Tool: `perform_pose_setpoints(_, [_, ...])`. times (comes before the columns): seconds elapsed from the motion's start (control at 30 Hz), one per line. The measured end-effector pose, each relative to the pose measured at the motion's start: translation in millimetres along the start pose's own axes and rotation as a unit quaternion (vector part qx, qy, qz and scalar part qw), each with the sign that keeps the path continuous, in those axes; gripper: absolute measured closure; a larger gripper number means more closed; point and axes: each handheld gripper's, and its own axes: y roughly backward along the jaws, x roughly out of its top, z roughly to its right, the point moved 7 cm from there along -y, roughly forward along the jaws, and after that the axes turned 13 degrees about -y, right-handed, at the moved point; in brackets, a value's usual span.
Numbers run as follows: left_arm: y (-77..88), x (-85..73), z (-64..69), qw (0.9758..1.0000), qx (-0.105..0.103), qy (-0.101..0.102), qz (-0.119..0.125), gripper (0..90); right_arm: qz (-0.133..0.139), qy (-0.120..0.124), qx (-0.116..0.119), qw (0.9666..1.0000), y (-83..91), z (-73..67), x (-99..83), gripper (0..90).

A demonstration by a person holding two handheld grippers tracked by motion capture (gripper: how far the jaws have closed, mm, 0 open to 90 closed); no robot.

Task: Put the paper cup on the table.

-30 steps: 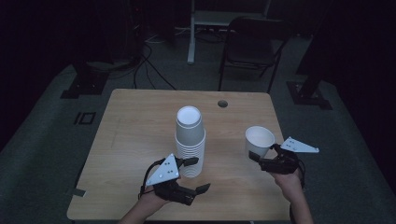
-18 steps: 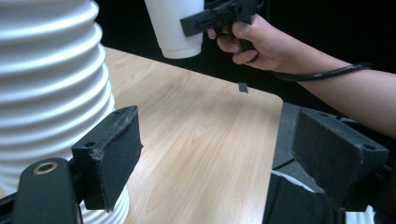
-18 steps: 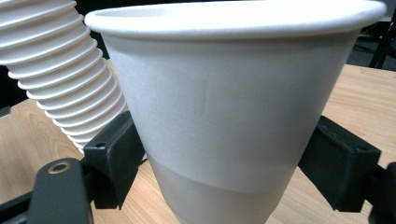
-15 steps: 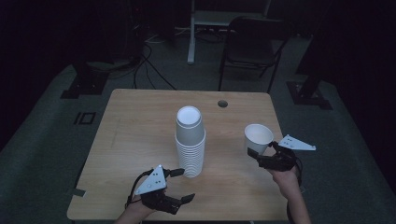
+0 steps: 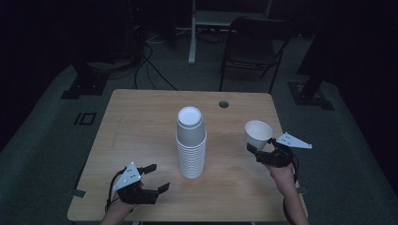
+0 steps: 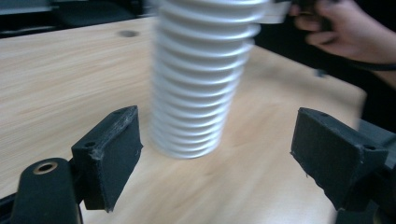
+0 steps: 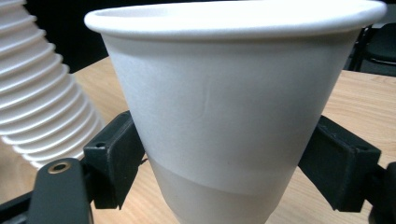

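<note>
While right gripper [image 5: 261,152] clamps a single paper cup [image 5: 257,134] upright at 3 o'clock of the cup stack [image 5: 191,145], left gripper [image 5: 152,177] waits at 7 o'clock, jaws apart, likely to steady it.

Matt white paper cups [image 5: 191,150] stand on a smooth wood-grain table [image 5: 141,126].
</note>
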Motion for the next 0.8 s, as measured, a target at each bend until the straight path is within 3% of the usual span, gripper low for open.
perform_pose_setpoints(0.03, [0.0, 0.0, 0.0, 1.0000, 0.000, 0.000, 0.000, 16.5, 0.000, 0.000, 0.000, 1.0000, 0.0, 0.0, 0.0, 18.9])
perform_pose_setpoints(0.07, [1.3, -7.2, -11.2, 0.9998, 0.014, 0.014, -0.001, 16.5, 0.005, 0.001, -0.006, 1.0000, -4.5, 2.5, 0.1, 18.9])
perform_pose_setpoints(0.1, [1.3, -7.2, -11.2, 0.9998, 0.014, 0.014, -0.001, 16.5, 0.007, 0.001, -0.010, 0.9999, -7.0, 3.8, 0.2, 18.9])
perform_pose_setpoints(0.13, [1.7, -15.0, -21.2, 0.9992, 0.028, 0.026, -0.009, 16.5, 0.010, 0.004, -0.016, 0.9998, -9.5, 5.5, 0.4, 18.9])
perform_pose_setpoints(0.2, [1.7, -15.0, -21.2, 0.9992, 0.028, 0.026, -0.009, 16.5, 0.010, 0.006, -0.019, 0.9998, -12.0, 7.1, 0.4, 18.9])
perform_pose_setpoints(0.23, [1.6, -25.7, -31.2, 0.9981, 0.045, 0.035, -0.025, 16.5, 0.010, 0.006, -0.019, 0.9998, -12.0, 7.1, 0.4, 18.9])
perform_pose_setpoints(0.33, [1.7, -39.8, -42.1, 0.9954, 0.069, 0.045, -0.051, 14.9, 0.006, 0.001, -0.032, 0.9995, -23.8, 14.1, -1.2, 18.9])
perform_pose_setpoints(0.37, [2.1, -44.0, -46.0, 0.9937, 0.081, 0.053, -0.058, 14.9, 0.003, 0.000, -0.034, 0.9994, -26.3, 15.3, -2.0, 18.9])
perform_pose_setpoints(0.43, [4.0, -52.7, -55.2, 0.9884, 0.114, 0.062, -0.078, 13.4, 0.001, -0.001, -0.038, 0.9993, -30.9, 18.0, -3.4, 18.9])
perform_pose_setpoints(0.53, [7.5, -64.7, -67.0, 0.9809, 0.148, 0.072, -0.104, 10.2, -0.001, -0.006, -0.044, 0.9990, -36.3, 21.6, -5.3, 18.9])
perform_pose_setpoints(0.73, [17.7, -83.5, -87.4, 0.9628, 0.205, 0.102, -0.144, 2.1, -0.001, -0.005, -0.063, 0.9980, -45.2, 28.7, -6.9, 18.9])
perform_pose_setpoints(0.8, [19.4, -87.6, -90.0, 0.9606, 0.209, 0.101, -0.153, 2.1, 0.002, -0.005, -0.066, 0.9978, -47.7, 30.2, -7.6, 18.9])
